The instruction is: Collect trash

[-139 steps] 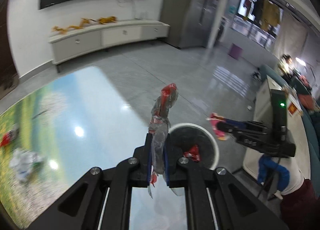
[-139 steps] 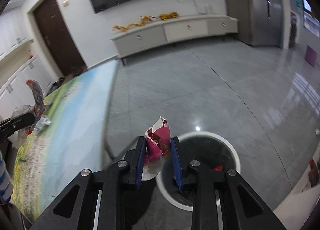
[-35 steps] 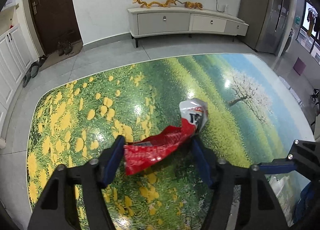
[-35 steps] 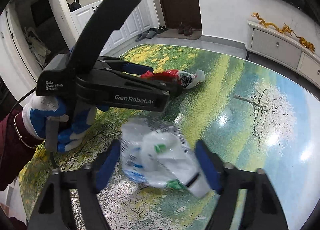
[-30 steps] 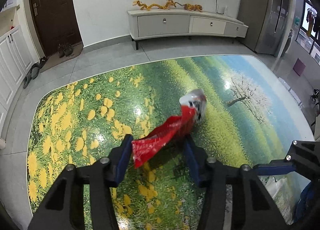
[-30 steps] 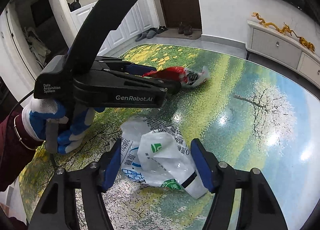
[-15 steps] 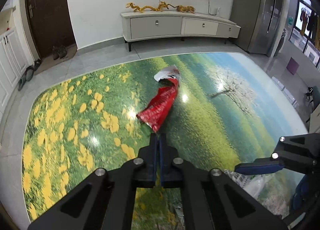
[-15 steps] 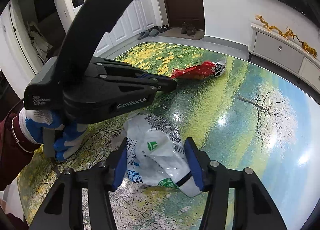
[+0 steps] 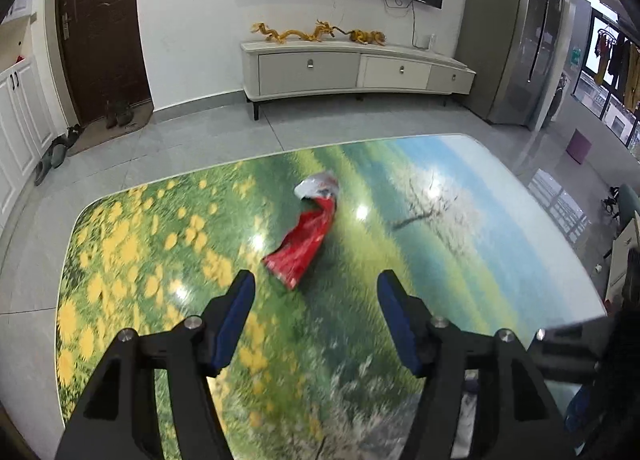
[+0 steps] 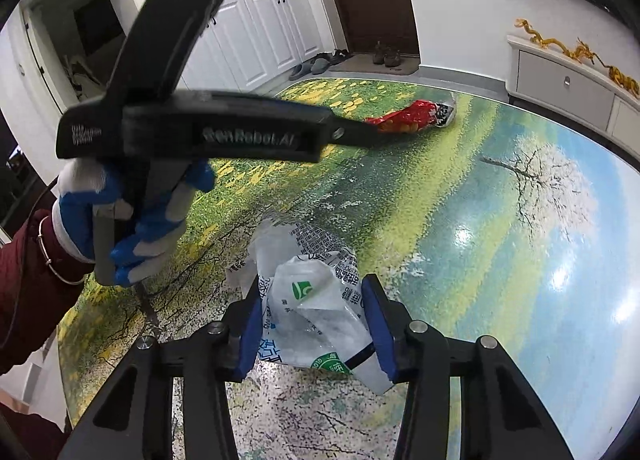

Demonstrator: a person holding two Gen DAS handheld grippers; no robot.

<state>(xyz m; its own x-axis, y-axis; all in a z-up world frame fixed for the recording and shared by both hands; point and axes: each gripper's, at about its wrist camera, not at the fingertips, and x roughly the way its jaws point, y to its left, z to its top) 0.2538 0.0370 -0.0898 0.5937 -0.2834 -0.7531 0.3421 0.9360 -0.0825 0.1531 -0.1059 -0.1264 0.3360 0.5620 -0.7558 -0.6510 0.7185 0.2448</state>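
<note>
A red snack wrapper (image 9: 304, 248) with a white end lies loose on the meadow-print table (image 9: 440, 260). My left gripper (image 9: 314, 290) hangs just short of it, its jaws opening with nothing between them. In the right wrist view a gloved hand holds that left gripper (image 10: 360, 132), whose tip is beside the red wrapper (image 10: 412, 120). A crumpled white plastic bag (image 10: 312, 300) with green and blue print rests on the table (image 10: 520, 240). My right gripper (image 10: 314, 324) straddles the bag, its jaws closing, and both blue pads touch the bag's sides.
The table's far rounded edge (image 9: 280, 154) meets grey floor tiles. Behind it stand a white TV cabinet (image 9: 352, 68), a dark door (image 9: 100, 32) with shoes (image 9: 120, 116), and a steel fridge (image 9: 512, 40). White cupboards (image 10: 260, 36) line the left wall.
The left jaws shut without catching the red wrapper, then opened wide as the gripper drew back and up; the wrapper stays on the table. The right jaws have narrowed onto the white bag.
</note>
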